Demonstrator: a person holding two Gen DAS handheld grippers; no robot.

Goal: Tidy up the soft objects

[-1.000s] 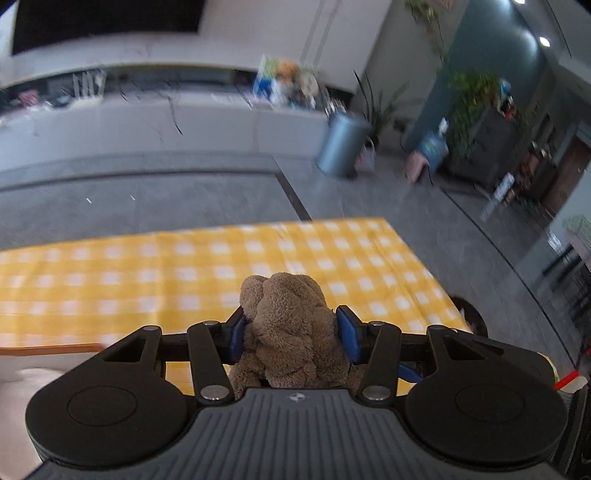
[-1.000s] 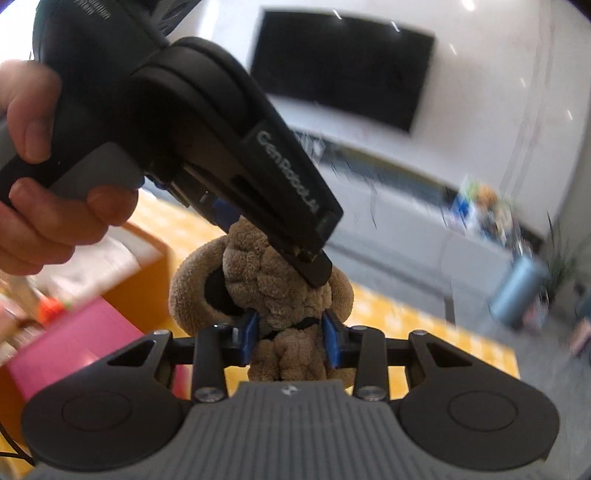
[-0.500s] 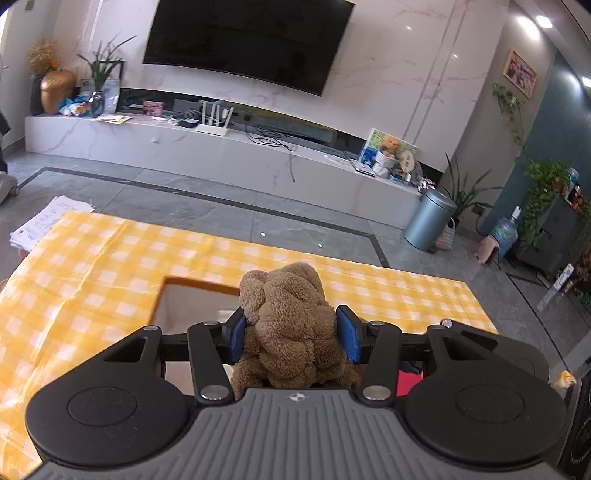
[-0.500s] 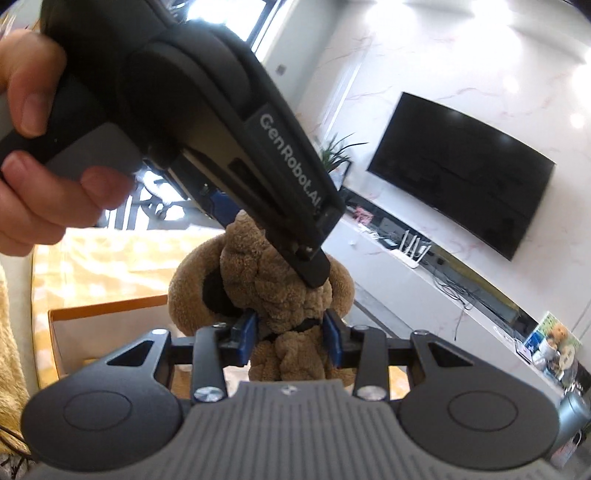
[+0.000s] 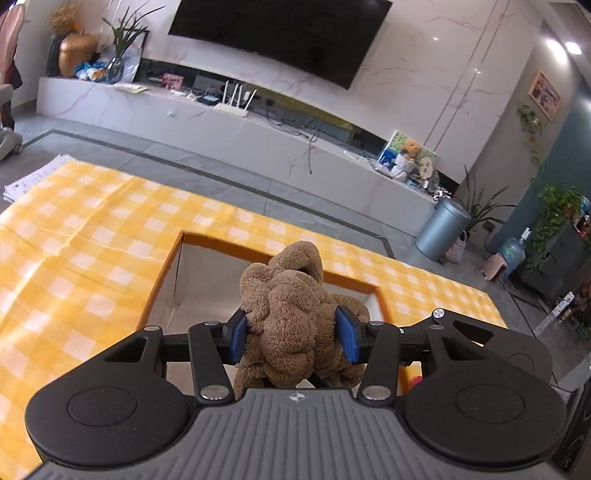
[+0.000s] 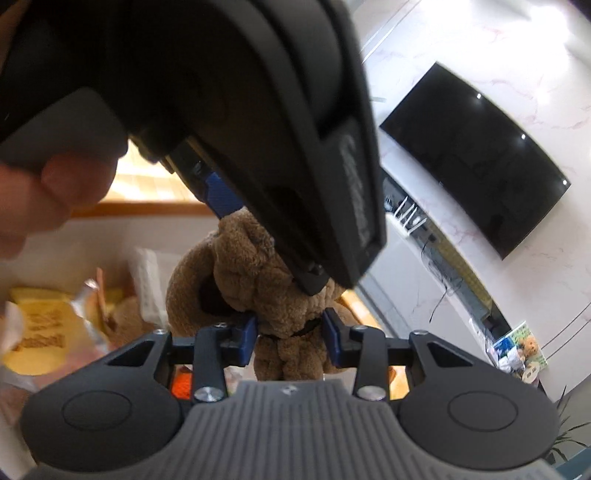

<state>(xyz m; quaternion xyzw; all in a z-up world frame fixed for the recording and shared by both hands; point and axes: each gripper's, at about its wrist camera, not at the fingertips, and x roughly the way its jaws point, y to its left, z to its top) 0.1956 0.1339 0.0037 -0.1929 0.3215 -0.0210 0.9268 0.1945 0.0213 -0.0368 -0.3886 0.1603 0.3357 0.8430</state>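
A wall-mounted television hangs on pale marble above a low cabinet; grey floor.

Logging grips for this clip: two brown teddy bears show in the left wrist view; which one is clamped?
The fuzzy brown plush bear between the left gripper pads; the small bear sits far off on the TV console.

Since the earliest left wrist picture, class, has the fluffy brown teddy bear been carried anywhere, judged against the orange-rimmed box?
Yes. The fluffy brown teddy bear now hangs over the orange-rimmed box; earlier it was over checked cloth with no box opening in view.
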